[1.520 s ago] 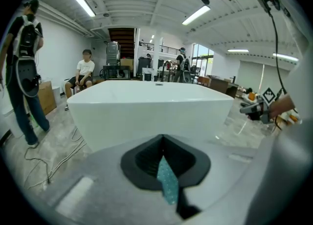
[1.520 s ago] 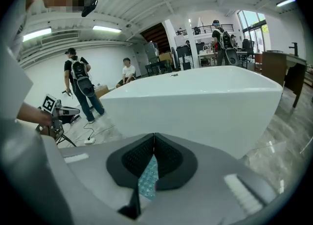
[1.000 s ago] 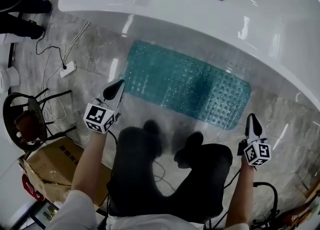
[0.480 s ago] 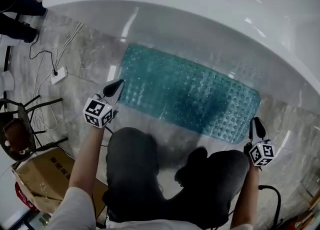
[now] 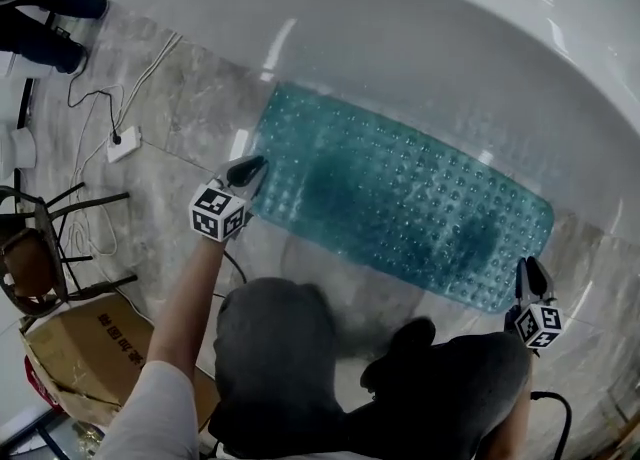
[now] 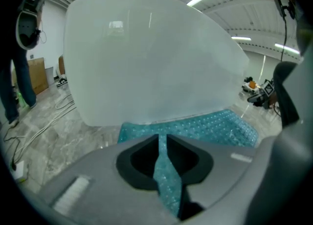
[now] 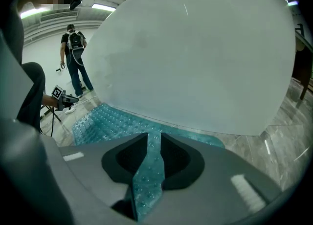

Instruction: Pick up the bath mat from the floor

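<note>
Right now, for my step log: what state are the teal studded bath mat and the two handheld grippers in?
Teal studded bath mat: flat on the grey marble floor, not lifted.
Left gripper: jaws narrowly apart, just been opening, nothing between them, at the mat's left corner.
Right gripper: jaws narrowly apart, just been opening, nothing between them, at the mat's right corner.

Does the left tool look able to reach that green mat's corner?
Probably yes. The left tool hangs right at the bath mat's left edge, nothing lying between; its jaws have just been opening, with nothing gripped between them. The bathtub stands behind the mat, out of the way.
</note>
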Tool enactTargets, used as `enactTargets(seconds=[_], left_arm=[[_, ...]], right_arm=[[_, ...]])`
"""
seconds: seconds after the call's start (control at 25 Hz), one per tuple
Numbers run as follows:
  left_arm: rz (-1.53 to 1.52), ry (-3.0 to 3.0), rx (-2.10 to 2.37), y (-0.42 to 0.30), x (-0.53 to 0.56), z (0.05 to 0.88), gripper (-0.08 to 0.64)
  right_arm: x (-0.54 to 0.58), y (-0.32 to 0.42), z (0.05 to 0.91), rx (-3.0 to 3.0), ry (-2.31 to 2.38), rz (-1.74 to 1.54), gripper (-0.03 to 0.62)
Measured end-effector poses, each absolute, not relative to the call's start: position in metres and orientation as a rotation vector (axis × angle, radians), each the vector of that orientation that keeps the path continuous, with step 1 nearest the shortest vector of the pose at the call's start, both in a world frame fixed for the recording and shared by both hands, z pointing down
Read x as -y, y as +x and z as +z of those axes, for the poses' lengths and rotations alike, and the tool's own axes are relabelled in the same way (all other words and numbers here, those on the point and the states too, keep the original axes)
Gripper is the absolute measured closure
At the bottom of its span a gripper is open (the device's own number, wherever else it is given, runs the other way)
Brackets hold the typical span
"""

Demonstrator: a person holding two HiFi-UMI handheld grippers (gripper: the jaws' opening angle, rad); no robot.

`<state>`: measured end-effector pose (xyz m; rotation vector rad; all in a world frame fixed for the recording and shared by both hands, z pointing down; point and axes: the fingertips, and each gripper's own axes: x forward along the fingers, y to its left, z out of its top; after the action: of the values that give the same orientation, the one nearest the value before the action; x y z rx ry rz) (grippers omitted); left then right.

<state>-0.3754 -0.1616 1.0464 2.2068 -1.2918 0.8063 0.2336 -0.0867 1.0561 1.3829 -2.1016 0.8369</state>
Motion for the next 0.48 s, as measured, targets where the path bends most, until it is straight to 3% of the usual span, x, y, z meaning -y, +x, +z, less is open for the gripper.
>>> enactTargets(seconds=[0.36, 0.48], left_arm=[[0.994, 2.065, 1.273, -0.443, 0.170, 1.143, 0.420], [1.073, 1.984, 1.250, -0.465, 0.173, 1.177, 0.352]], right_arm=[[0.084, 0.217, 1.113, 2.067, 1.312, 0.847, 0.498], [0.081, 0.214, 1.129, 2.056, 1.294, 0.850, 0.499]])
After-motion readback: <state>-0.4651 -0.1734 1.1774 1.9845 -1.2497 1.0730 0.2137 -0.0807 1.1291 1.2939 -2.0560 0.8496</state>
